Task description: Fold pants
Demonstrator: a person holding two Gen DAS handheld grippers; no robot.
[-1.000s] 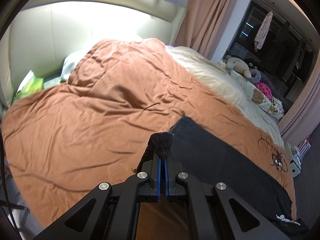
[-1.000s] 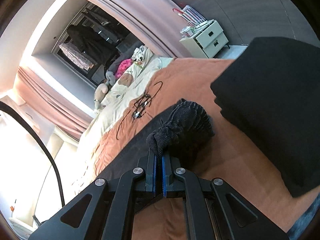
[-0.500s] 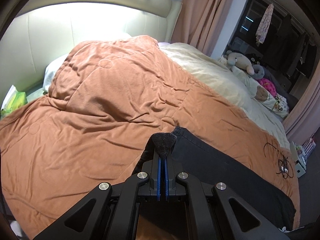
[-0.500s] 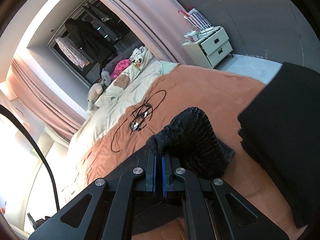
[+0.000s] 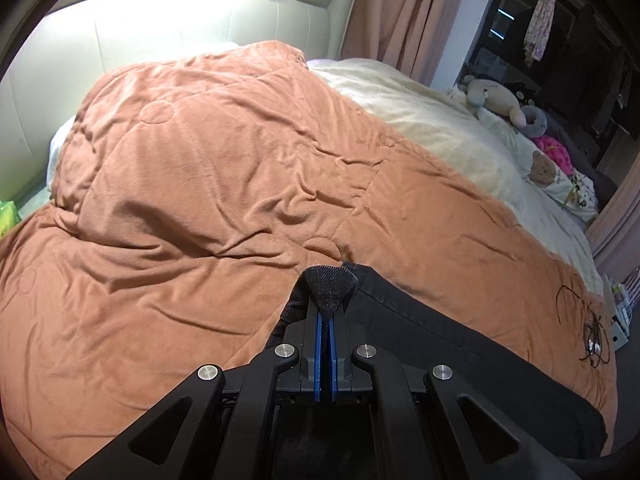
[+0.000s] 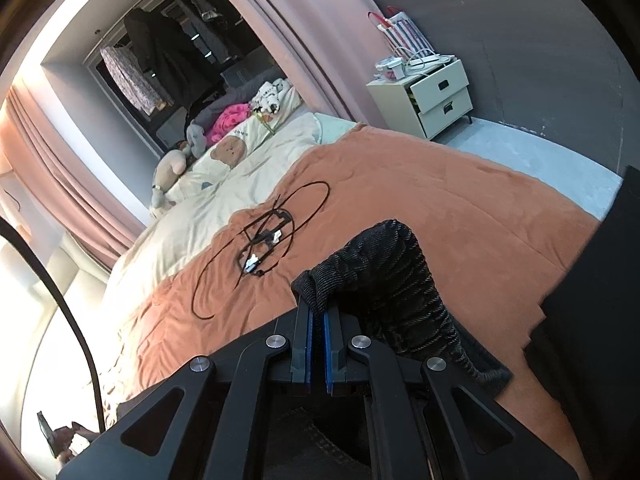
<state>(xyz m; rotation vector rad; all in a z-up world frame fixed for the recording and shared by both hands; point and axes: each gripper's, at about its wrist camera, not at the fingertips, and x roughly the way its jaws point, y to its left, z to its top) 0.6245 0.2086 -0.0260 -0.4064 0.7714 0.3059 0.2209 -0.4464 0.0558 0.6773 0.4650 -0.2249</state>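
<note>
Dark pants (image 5: pixel 460 344) lie stretched along the near edge of a bed covered by an orange blanket (image 5: pixel 208 184). My left gripper (image 5: pixel 326 312) is shut on one end of the pants, a dark fabric corner poking up between its blue pads. In the right wrist view my right gripper (image 6: pixel 316 312) is shut on the other end of the pants (image 6: pixel 392 276), which bunches up and drapes to the right of the fingers. The cloth under both grippers is hidden by their frames.
A tangled black cable (image 6: pixel 264 236) lies on the blanket beyond the right gripper. A stack of folded dark clothes (image 6: pixel 592 320) sits at the right. Plush toys (image 5: pixel 496 96) line a cream sheet. A white nightstand (image 6: pixel 428 96) stands by the grey wall; a padded headboard (image 5: pixel 160 28) rises behind.
Both grippers have travelled across the bed holding the pants. The left view slid toward the headboard side; in the right view the folded stack moved out to the right edge and the cable came closer.
</note>
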